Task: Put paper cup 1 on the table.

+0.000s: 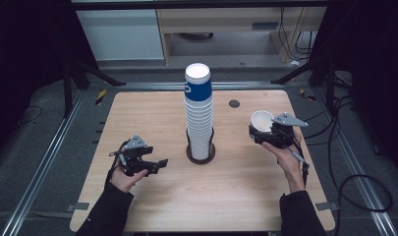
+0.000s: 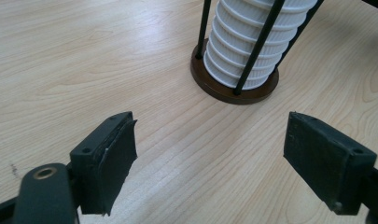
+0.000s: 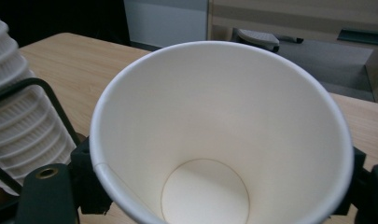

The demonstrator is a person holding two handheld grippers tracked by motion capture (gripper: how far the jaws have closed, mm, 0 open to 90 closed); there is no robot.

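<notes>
**Paper cup held at the right of a tall stack of cups**

A white paper cup (image 1: pixel 262 120) sits gripped in the right hand-held gripper (image 1: pixel 258 132), above the right part of the bench (image 1: pixel 152 113) and well apart from the middle. The cup is tilted, with its open mouth turned up and toward the far left. In the right gripper view the cup (image 3: pixel 224 135) shows its bare white inside and round bottom, and the two black jaws press against its outer wall from either side, pinching it.

At the middle of the bench stands a tall stack of cups (image 1: pixel 198 118). Its top cup has a blue wall and a white rim, and those below show as white ribbed rims. The stack rests in a holder (image 1: pixel 201 152) with a dark round base and thin black upright rods; the left gripper view shows the stack (image 2: pixel 252 44) and that holder (image 2: pixel 233 91) from close by.

The left hand-held gripper (image 1: pixel 157 164) is at the near left of the stack, low over the bench and pointing toward the holder. Its jaws are spread wide with bare wood between them. A person's hands and dark sleeves come in from the near edge.
</notes>
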